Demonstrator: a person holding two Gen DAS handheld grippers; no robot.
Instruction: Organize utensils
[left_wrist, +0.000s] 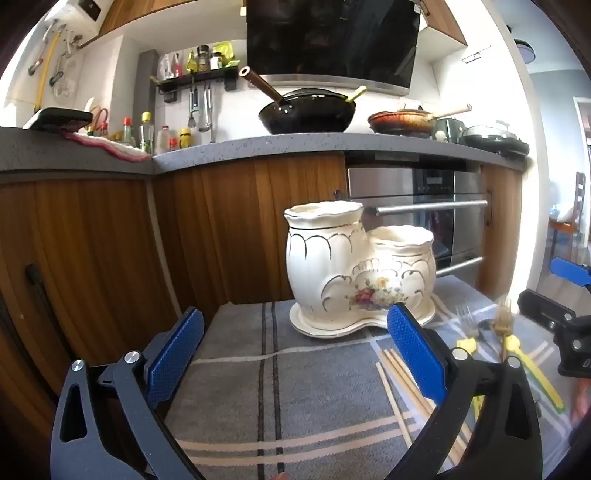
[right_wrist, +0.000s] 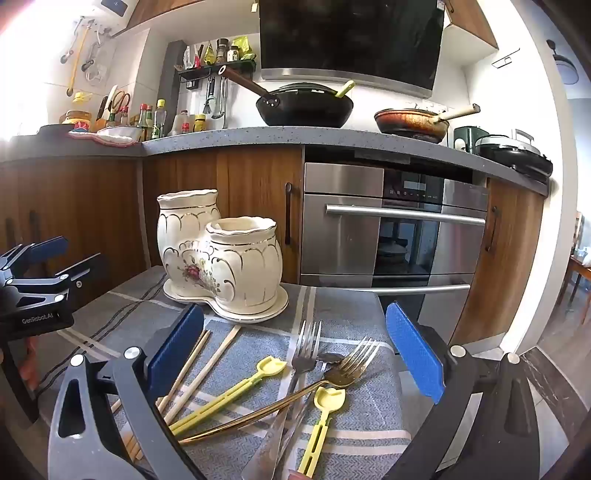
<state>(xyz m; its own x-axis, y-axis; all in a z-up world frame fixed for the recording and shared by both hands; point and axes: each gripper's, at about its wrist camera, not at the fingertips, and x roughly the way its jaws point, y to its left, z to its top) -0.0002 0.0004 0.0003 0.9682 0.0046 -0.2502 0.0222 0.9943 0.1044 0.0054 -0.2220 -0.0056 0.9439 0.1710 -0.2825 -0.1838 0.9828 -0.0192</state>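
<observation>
A cream double-pot ceramic utensil holder (left_wrist: 356, 271) (right_wrist: 218, 254) with a flower print stands on a grey striped cloth (left_wrist: 295, 373). In the right wrist view, loose utensils lie on the cloth in front of it: a silver fork (right_wrist: 301, 363), a gold fork (right_wrist: 345, 371), two yellow plastic utensils (right_wrist: 229, 397) and wooden chopsticks (right_wrist: 201, 369). My right gripper (right_wrist: 295, 349) is open and empty just above them. My left gripper (left_wrist: 295, 350) is open and empty, in front of the holder, with the chopsticks (left_wrist: 397, 380) to its right.
Wooden cabinets and a steel oven (right_wrist: 391, 229) stand behind the cloth-covered surface. The counter above holds a black wok (right_wrist: 304, 109), a pan (right_wrist: 412, 120) and bottles. The cloth's far edge lies just behind the holder. Each gripper shows in the other's view (right_wrist: 37, 291) (left_wrist: 561, 306).
</observation>
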